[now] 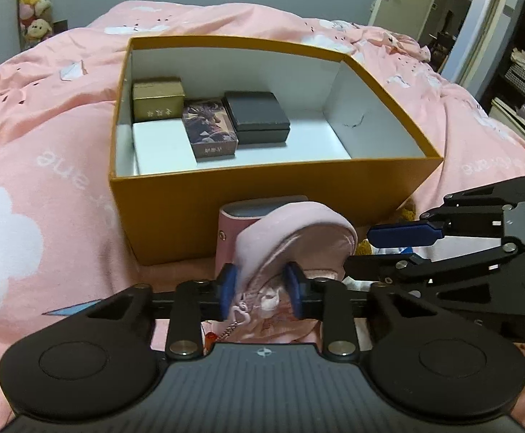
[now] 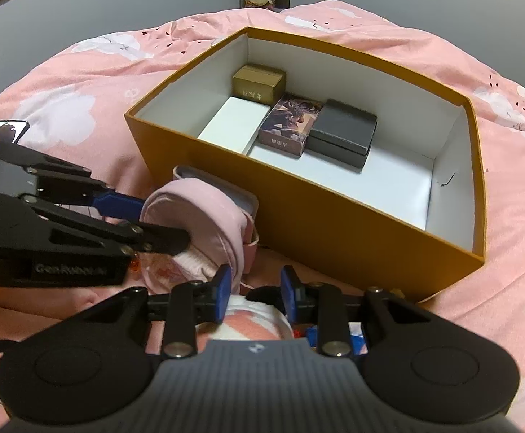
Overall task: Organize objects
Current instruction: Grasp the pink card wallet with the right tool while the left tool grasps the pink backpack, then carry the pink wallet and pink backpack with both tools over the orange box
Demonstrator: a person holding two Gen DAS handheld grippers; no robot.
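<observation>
The left tongs [image 1: 262, 294] held a pink fabric pouch [image 1: 295, 241] just before the orange box [image 1: 262, 195]. The right tongs [image 2: 251, 297] stood narrowly parted beside that box, gripping nothing.

Left gripper [image 1: 262, 294] has its jaws closed on a pink pouch [image 1: 298, 238]; right gripper [image 2: 251, 297] sits just beside it (jaws parted, gripping nothing).

Left claw [image 1: 261, 294] grips pink pouch [image 1: 291, 241] before orange box [image 1: 262, 195]
</observation>
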